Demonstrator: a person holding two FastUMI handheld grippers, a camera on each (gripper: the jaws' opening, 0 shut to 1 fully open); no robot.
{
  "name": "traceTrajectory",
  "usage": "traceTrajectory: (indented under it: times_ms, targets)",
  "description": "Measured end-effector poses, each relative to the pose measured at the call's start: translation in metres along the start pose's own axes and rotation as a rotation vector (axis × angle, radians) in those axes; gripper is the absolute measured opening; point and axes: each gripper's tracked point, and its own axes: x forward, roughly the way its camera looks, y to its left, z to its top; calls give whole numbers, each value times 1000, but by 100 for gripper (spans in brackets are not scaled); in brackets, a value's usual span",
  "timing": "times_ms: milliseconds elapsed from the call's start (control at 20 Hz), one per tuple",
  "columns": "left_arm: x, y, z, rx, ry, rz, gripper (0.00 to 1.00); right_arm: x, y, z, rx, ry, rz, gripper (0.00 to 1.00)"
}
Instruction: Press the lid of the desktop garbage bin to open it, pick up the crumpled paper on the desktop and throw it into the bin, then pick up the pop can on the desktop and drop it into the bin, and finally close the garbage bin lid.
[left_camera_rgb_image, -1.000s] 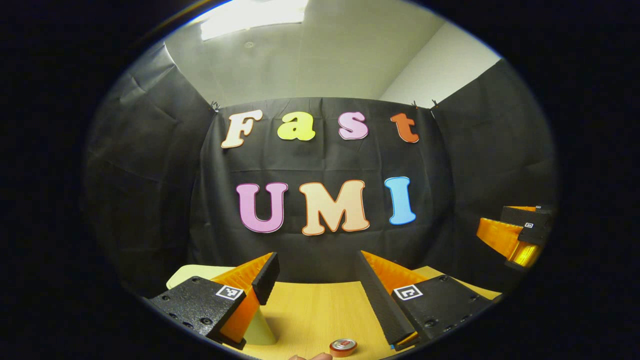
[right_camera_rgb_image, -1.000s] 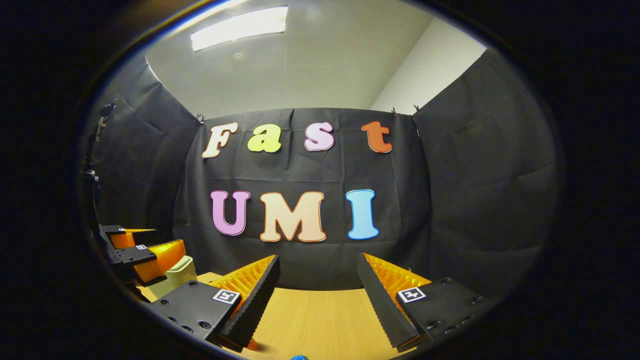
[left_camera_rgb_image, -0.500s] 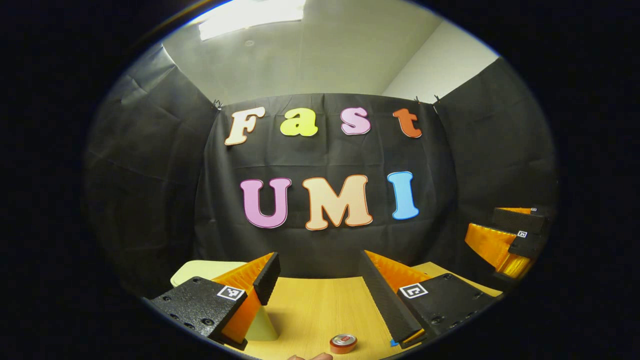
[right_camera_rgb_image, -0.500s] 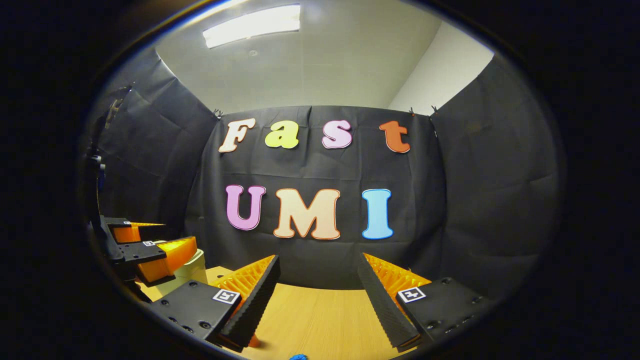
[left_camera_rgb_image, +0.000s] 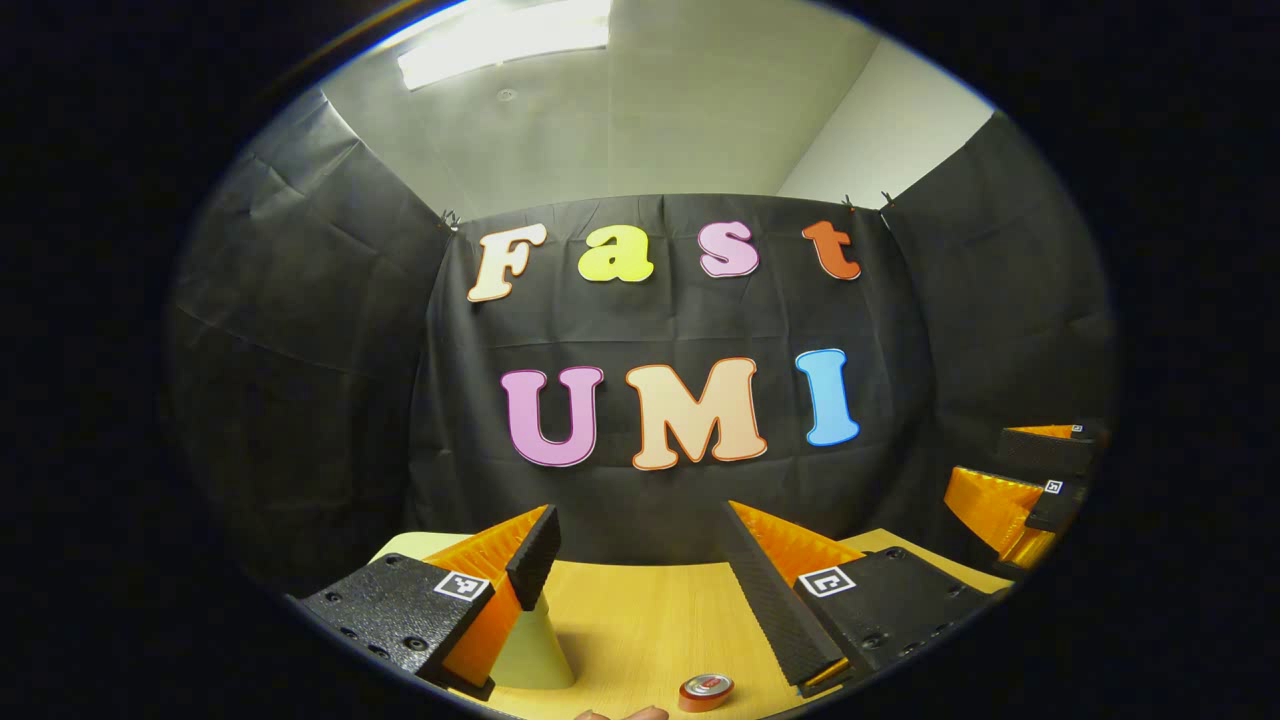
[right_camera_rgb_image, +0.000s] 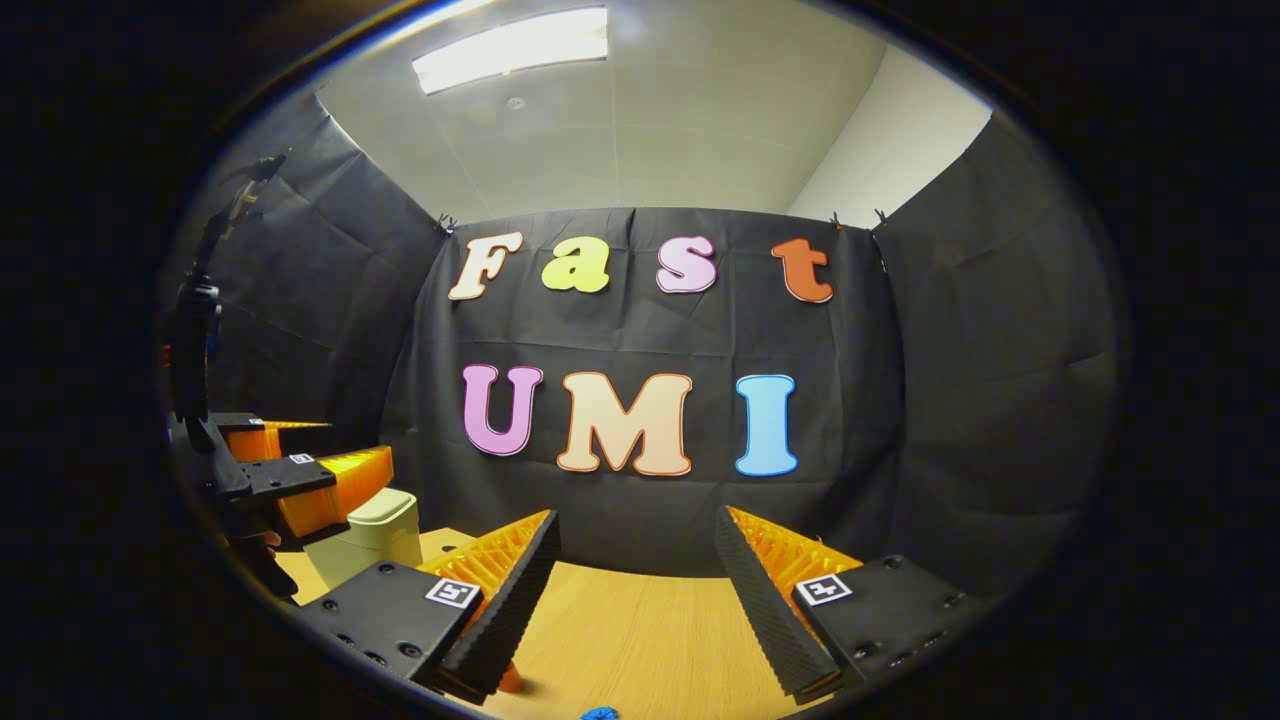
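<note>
Plainly, risk: the left gripper (left_camera_rgb_image: 640, 580) points at the wall rather than down, so a press could slip off the bin (right_camera_rgb_image: 375, 532) lid or tip the bin.
Left gripper: wide, empty, over the bin near the counter's (left_camera_rgb_image: 640, 625) left edge.
Right gripper (right_camera_rgb_image: 635, 585): wide, empty.
Can (left_camera_rgb_image: 706, 691): at the near edge.
Paper: cannot tell.

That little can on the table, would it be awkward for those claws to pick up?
Probably not very. The pop can stands upright on the wooden table, its round top facing up, so it shouldn't roll unless knocked over. Its metal top looks smooth, so it may be slippery. The left gripper is open, seemingly wide enough to straddle it.
</note>
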Motion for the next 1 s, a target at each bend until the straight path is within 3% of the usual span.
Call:
traceTrajectory:
  times_ms: [150,300,400,550,700,950,1000]
  targets:
    - [3,4,-2,0,6,11,99,1,-2,-5,-5,13,-4,98]
    - [8,15,-2,-4,3,36,92,1,-2,-7,-11,20,-3,98]
    - [10,25,0,2,-4,57,76,2,-3,-8,-15,25,-1,98]
    - [16,43,-4,16,1,89,45,4,0,-13,-25,36,-3,98]
    - [21,62,-12,3,23,121,29,6,6,-15,-29,48,1,98]
    - [29,115,-25,20,47,245,0,9,14,-25,-38,73,0,98]
    - [32,125,-30,21,50,265,0,9,15,-26,-42,78,-2,98]
